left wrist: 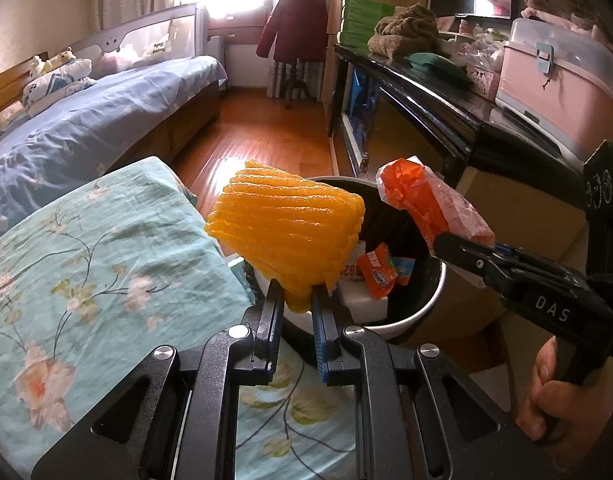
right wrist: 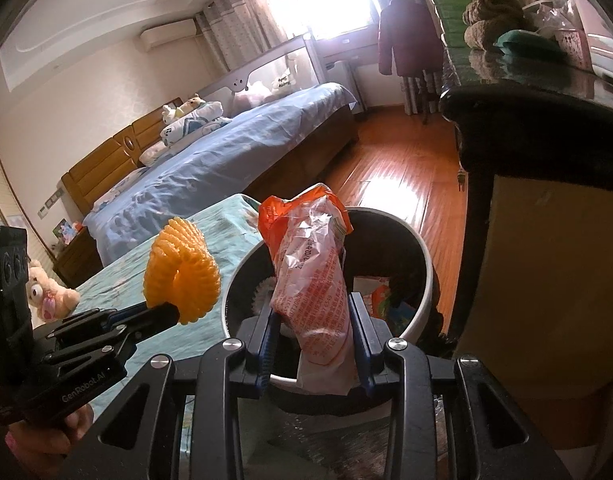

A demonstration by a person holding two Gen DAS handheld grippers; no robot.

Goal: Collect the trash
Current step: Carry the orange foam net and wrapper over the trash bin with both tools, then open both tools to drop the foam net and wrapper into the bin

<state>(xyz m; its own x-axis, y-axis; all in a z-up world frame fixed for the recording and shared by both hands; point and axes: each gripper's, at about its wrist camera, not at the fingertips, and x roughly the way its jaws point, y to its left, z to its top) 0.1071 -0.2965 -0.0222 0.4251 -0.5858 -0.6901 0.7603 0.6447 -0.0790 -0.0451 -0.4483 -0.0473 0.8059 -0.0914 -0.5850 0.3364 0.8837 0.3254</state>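
My left gripper (left wrist: pixel 297 294) is shut on a yellow foam fruit net (left wrist: pixel 286 232) and holds it at the near left rim of a white trash bin (left wrist: pixel 410 320) with a black liner. My right gripper (right wrist: pixel 312 300) is shut on an orange and clear plastic wrapper (right wrist: pixel 310 272) held over the bin (right wrist: pixel 420 248). In the left wrist view the wrapper (left wrist: pixel 430 208) hangs above the bin's right side. Orange snack packets (left wrist: pixel 376 274) and white foam (left wrist: pixel 366 300) lie inside the bin. The foam net (right wrist: pixel 182 276) shows left of the bin in the right wrist view.
A table with a teal floral cloth (left wrist: pixel 86 272) stands left of the bin. A black cabinet (left wrist: pixel 446 108) with a pink box (left wrist: pixel 554 80) is on the right. A bed with blue sheets (left wrist: pixel 86 120) and wooden floor (left wrist: pixel 266 128) lie beyond.
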